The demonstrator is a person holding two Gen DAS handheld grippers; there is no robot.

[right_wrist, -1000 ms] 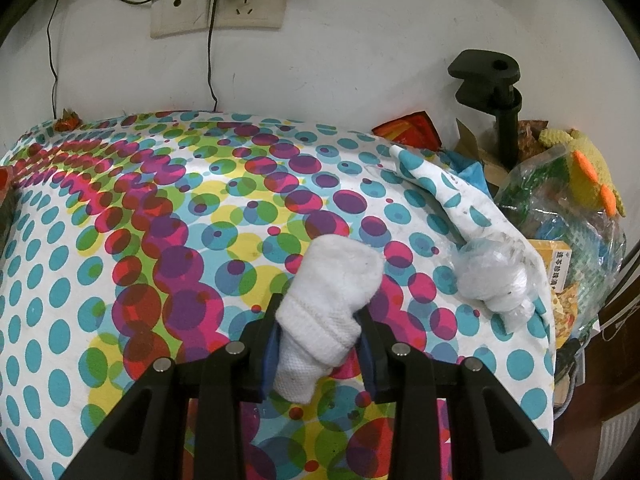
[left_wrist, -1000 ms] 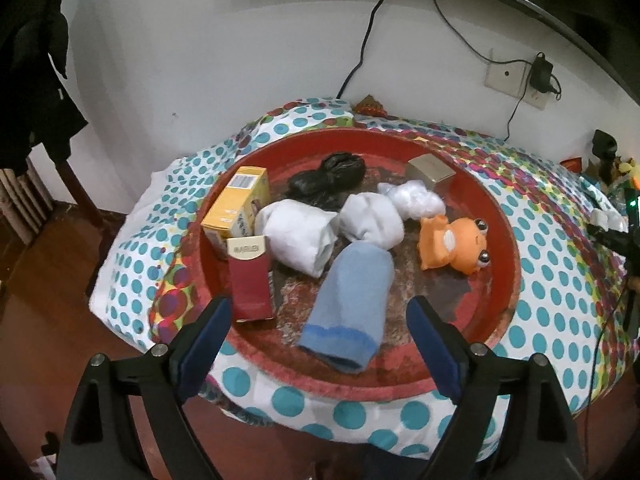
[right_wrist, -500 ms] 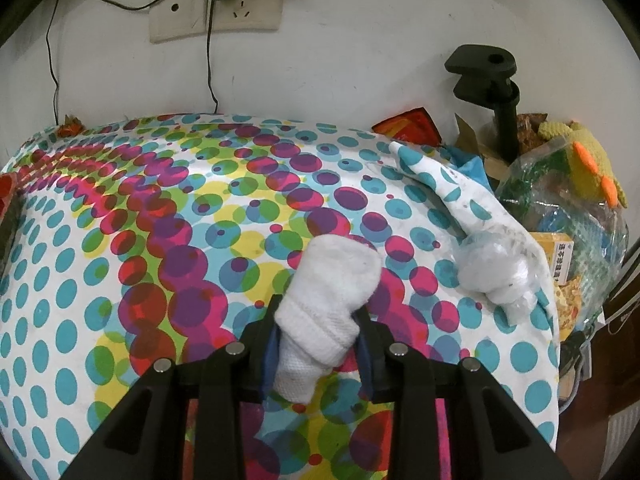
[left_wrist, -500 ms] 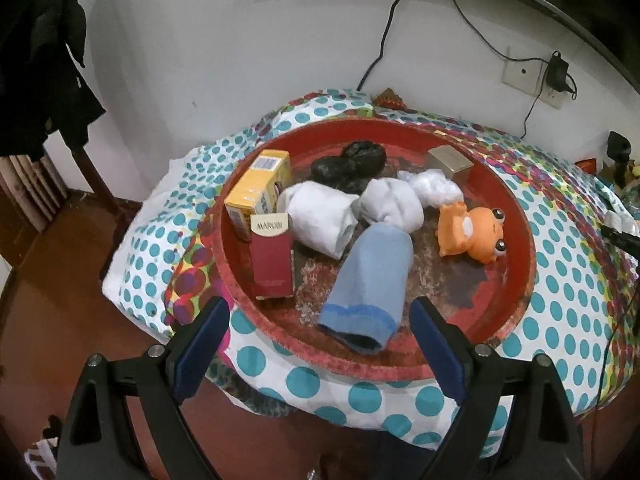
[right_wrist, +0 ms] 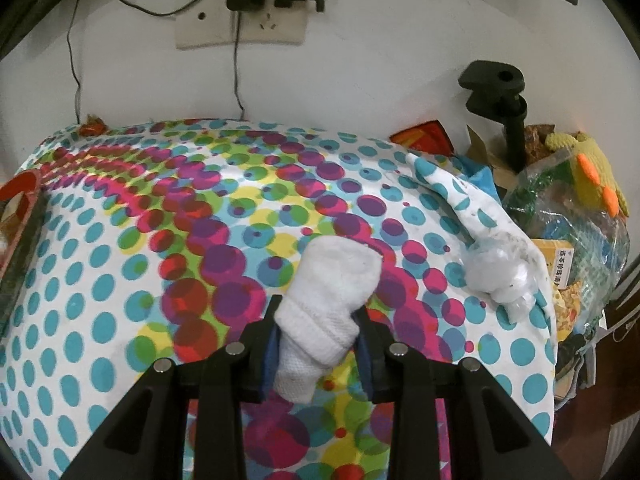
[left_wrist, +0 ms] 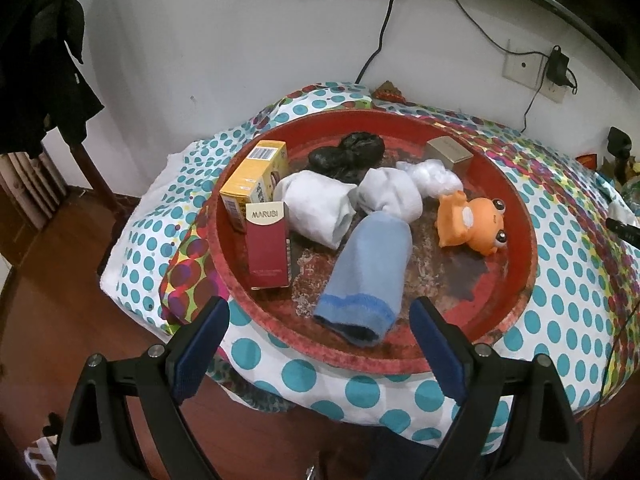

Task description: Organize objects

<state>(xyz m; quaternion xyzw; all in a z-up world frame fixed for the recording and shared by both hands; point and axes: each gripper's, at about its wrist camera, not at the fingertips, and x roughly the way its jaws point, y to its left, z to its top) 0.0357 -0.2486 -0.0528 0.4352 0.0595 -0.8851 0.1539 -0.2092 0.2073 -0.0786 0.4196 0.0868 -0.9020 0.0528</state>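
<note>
Gripping a white sock [right_wrist: 330, 296], the right gripper [right_wrist: 318, 346] is working while the left gripper [left_wrist: 320, 344] is hanging wide open and empty; the red tray [left_wrist: 516, 280] is holding most items, and a plastic wad [right_wrist: 500, 280] is lying outside.

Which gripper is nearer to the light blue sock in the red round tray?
Left. The left gripper hovers open just before the light blue sock in the red round tray. The right gripper is elsewhere, shut on a white sock.
</note>
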